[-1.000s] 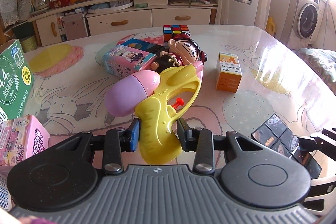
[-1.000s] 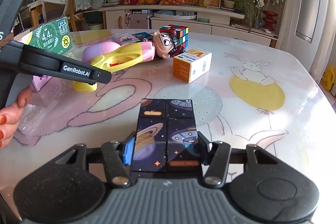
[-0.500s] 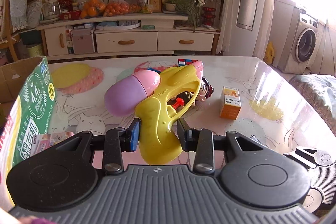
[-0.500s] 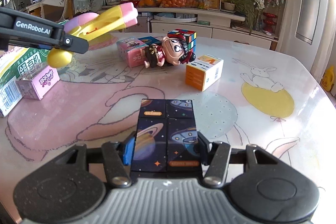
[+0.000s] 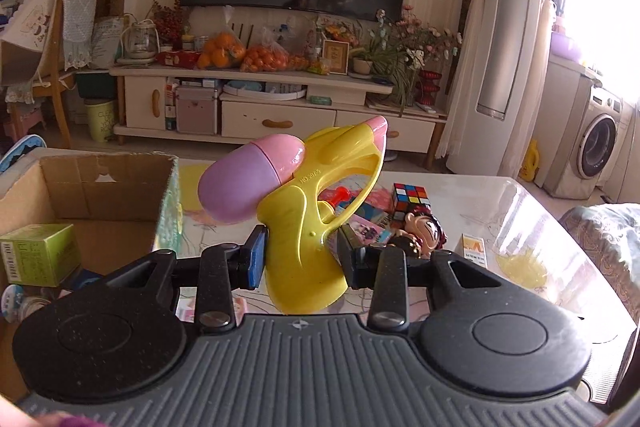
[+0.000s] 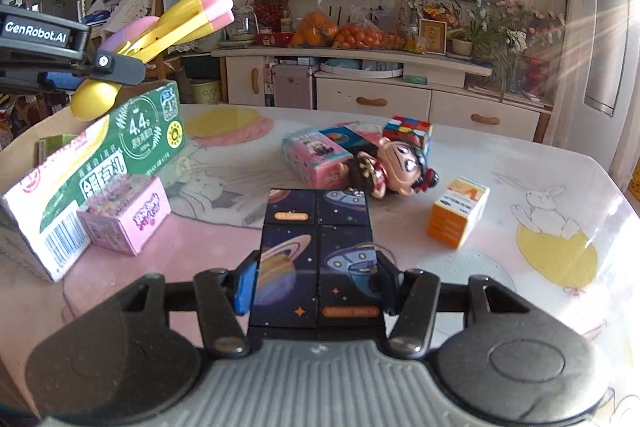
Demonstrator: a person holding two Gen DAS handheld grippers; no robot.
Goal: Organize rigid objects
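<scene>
My left gripper (image 5: pixel 300 261) is shut on the grip of a yellow water pistol (image 5: pixel 320 203) with a pink and purple tank, held high in the air beside the open cardboard box (image 5: pixel 100 183). The pistol (image 6: pixel 176 23) and left gripper (image 6: pixel 92 67) also show in the right wrist view, above the green-printed box (image 6: pixel 120 155). My right gripper (image 6: pixel 316 285) is shut on a dark space-print folding cube (image 6: pixel 316 247), held just above the table (image 6: pixel 520 287).
On the table lie a doll (image 6: pixel 396 171), a Rubik's cube (image 6: pixel 408 129), a pink carton (image 6: pixel 316 159), an orange carton (image 6: pixel 458 217) and a pink box (image 6: pixel 124 219). Inside the cardboard box sits a green box (image 5: pixel 38 259).
My left gripper has lifted the water pistol off the table and carried it left, up beside the cardboard box. My right gripper has risen a little with the cube.
</scene>
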